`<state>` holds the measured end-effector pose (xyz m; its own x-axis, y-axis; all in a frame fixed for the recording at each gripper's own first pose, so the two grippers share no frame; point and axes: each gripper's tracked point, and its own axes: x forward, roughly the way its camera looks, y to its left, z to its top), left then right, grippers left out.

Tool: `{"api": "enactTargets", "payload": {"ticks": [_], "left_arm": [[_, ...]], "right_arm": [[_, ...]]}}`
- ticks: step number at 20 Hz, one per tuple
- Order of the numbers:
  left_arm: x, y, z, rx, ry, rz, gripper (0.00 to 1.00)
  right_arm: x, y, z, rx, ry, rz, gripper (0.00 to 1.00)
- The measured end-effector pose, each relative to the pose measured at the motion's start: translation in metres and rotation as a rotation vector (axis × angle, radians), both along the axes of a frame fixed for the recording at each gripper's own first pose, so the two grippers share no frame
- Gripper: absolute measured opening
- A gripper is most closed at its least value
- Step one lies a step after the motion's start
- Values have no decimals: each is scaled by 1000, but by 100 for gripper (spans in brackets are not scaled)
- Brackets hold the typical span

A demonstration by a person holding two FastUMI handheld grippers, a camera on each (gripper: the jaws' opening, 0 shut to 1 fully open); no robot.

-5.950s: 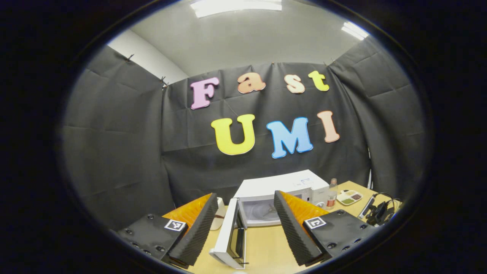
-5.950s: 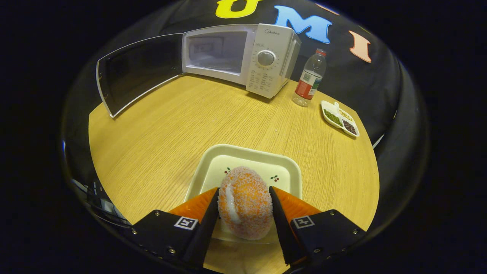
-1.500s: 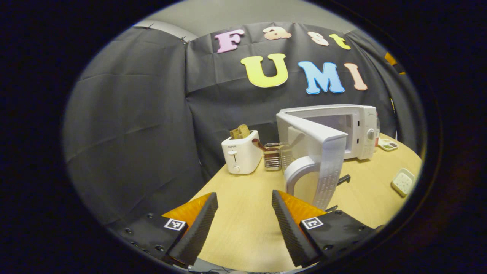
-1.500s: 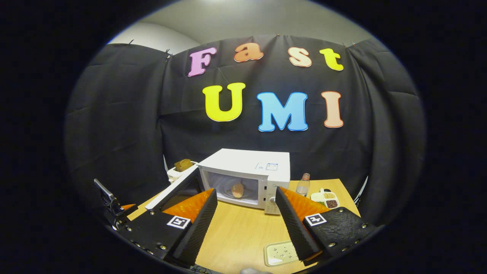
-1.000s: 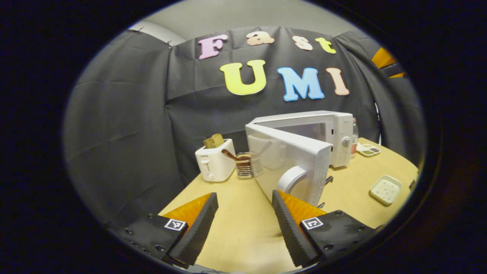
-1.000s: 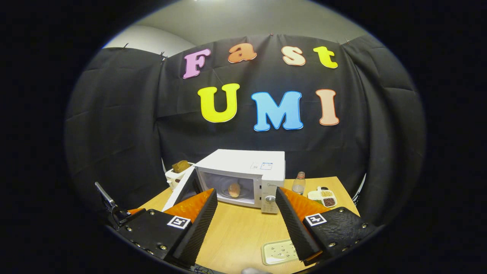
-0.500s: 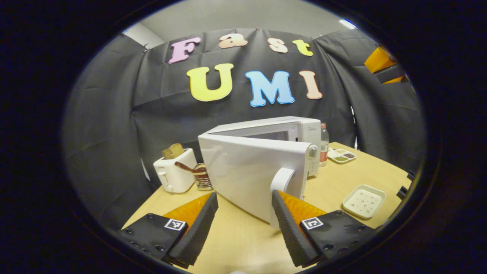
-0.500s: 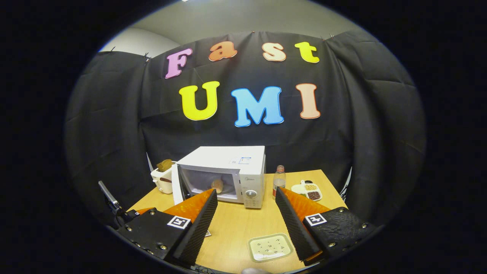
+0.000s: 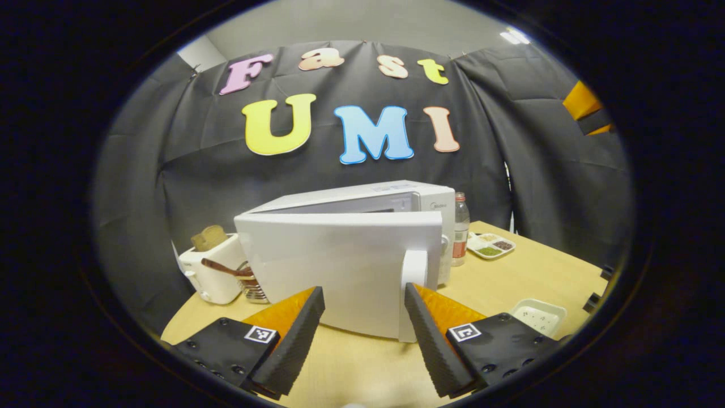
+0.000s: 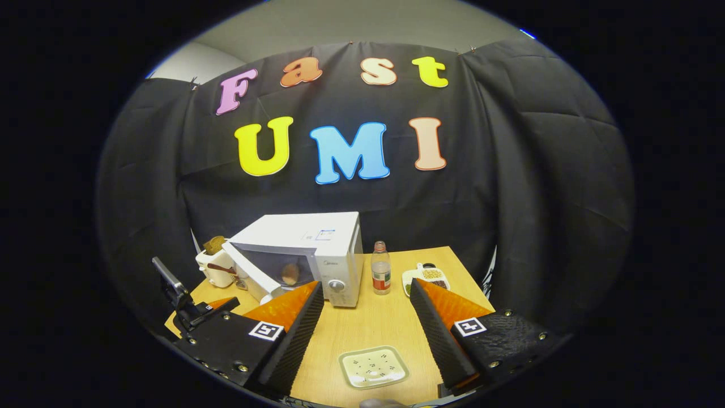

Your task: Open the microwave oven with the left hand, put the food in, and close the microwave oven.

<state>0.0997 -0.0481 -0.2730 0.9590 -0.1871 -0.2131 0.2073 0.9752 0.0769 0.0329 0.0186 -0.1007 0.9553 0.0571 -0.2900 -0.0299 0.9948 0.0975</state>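
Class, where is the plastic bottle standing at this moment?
In the right gripper view, the bottle stands upright on the table, between the microwave and the divided snack dish.

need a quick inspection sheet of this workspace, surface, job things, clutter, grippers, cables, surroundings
surface: wooden table, round-edged.
job's things: microwave at the back; its door is ajar, not latched. Food sits inside, seen through the gap. Empty tray lies at the near edge.
clutter: toaster with bread, a wire rack beside it, a bottle, a divided dish of grains.
grippers: left hand-held gripper open, close in front of the door, its right finger by the handle; right hand-held gripper open, holding nothing.
cables: nothing seen.
surroundings: black cloth wall, ceiling light above.
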Motion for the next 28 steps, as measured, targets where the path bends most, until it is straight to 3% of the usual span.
{"api": "enactTargets", "payload": {"ticks": [6,14,18,24,26,28], "left_arm": [[53,-32,-4,-13,-10,-22,96],[109,-44,-13,-13,2,24,97],[116,-51,-13,-25,-2,17,100],[114,-50,-5,-14,0,33,94],[123,-56,-10,-26,-5,55,100],[118,-60,-17,-11,15,43,96]], "right_arm": [[19,-18,-9,-4,29,-32,94],[37,-22,-20,-12,61,-31,94],[40,-24,-21,-1,63,-33,94],[41,-31,-18,-17,58,-47,94],[37,-26,-17,-11,57,-37,94],[35,-24,-14,-17,51,-30,94]]}}
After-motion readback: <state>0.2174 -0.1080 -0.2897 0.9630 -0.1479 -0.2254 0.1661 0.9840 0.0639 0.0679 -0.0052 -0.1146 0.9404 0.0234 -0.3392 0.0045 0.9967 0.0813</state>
